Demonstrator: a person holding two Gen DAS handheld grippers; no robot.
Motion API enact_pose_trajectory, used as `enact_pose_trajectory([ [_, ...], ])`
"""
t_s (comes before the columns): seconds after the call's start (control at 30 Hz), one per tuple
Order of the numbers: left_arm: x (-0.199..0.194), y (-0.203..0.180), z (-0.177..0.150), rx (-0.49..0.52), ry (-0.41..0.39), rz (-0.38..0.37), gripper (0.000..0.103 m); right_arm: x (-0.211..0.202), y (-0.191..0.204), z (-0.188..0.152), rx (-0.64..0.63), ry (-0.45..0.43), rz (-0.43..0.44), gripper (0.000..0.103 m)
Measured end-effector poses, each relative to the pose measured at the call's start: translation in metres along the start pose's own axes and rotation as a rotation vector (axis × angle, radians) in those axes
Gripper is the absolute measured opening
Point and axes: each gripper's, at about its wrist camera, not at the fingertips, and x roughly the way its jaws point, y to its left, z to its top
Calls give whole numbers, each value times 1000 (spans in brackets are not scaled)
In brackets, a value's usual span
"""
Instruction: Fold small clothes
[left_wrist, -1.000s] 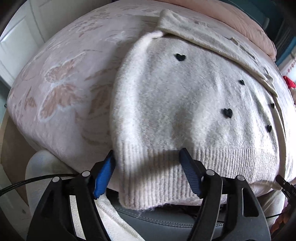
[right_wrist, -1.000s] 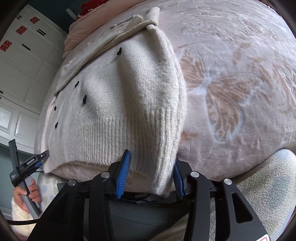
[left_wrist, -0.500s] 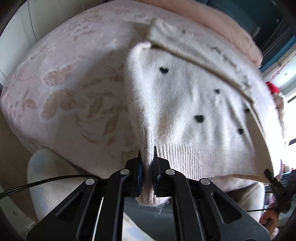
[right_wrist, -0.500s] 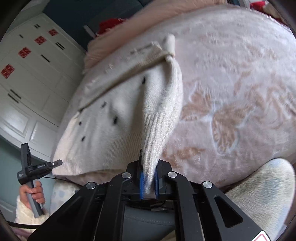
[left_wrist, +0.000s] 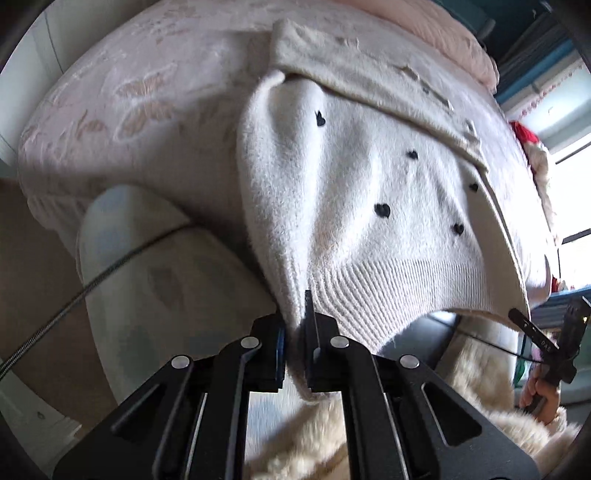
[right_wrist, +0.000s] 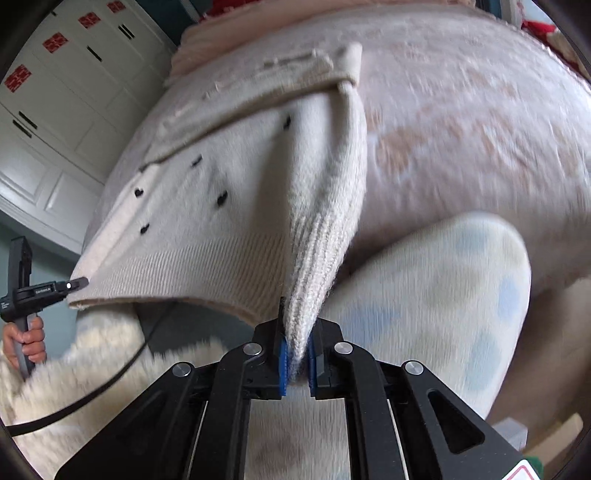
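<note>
While both tools reach forward low along the near edge of the bed (left_wrist: 155, 122), the left gripper (left_wrist: 294, 332) has its fingers pinched tight on the ribbed hem of the cream sweater (left_wrist: 354, 192), and the right gripper (right_wrist: 295, 354) clamps the opposite hem corner the same way, blue pads squeezing the knit. Fuzzy, soft wool, dotted with tiny black hearts (left_wrist: 382, 210), tents up into ridges at each grip; its upper part lies spread on the pale pink butterfly-patterned bedspread. A ribbed band runs along the hem, sagging between the two grips.
</note>
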Motion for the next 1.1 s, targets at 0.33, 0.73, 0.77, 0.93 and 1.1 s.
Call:
enact_pose_trajectory([
  [0.33, -43, 1, 26, 19, -13, -20, 6, -46, 13, -5, -10, -17, 75, 7],
  [0.73, -75, -49, 191, 32, -452, -32, 6, -69, -3, 180, 36, -506, 186, 7],
  [0.77, -66, -49, 207, 8, -464, -24, 6, -58, -9, 199, 62, -520, 188, 7],
  [0.93, -11, -56, 281, -12, -474, 50, 6, -13, -21, 253, 124, -524, 178, 7],
  [1.1, 41, -54, 328, -76, -413, 81, 7, 40, -36, 296, 182, -483, 149, 7],
])
